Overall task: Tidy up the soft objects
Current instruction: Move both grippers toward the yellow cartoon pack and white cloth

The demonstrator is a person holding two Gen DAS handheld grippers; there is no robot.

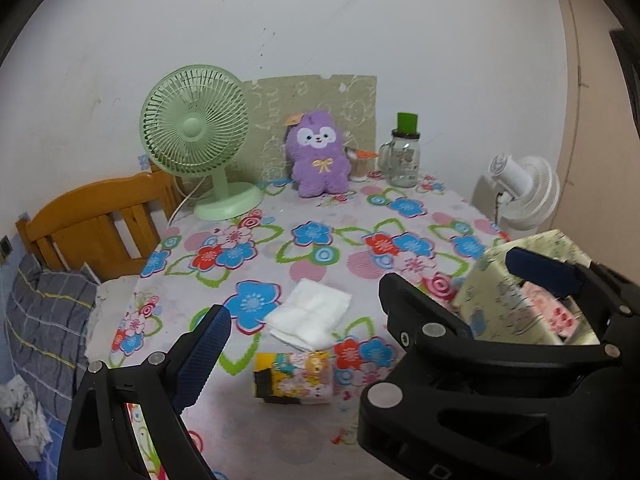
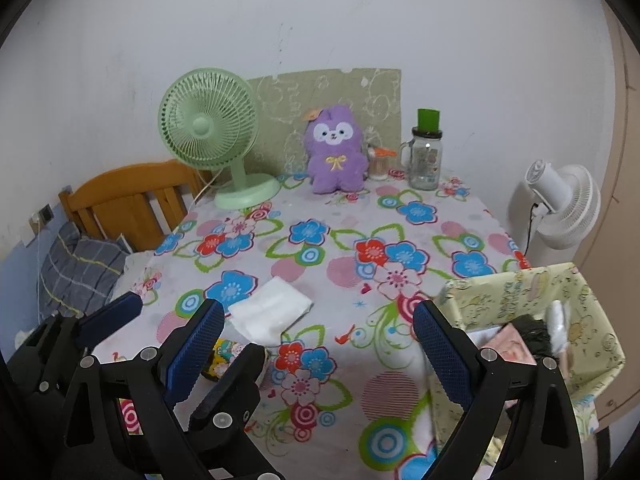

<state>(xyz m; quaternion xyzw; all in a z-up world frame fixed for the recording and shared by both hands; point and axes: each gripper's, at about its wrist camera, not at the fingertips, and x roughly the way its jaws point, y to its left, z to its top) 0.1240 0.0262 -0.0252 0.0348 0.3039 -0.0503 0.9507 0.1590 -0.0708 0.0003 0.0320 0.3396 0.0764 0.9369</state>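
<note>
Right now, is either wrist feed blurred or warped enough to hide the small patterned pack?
Left wrist view: patterned pack slightly motion-smeared but fully visible; fisheye bends the tablecloth edges. Right wrist view: the pack is mostly hidden behind gripper fingers.

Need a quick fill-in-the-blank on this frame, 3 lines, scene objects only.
The plush toy leaning at the back of the table is coloured ____.
The desk fan left of it is coloured ____.
The folded white cloth lies flat on the floral ____.

Missing words: purple; green; tablecloth
</note>
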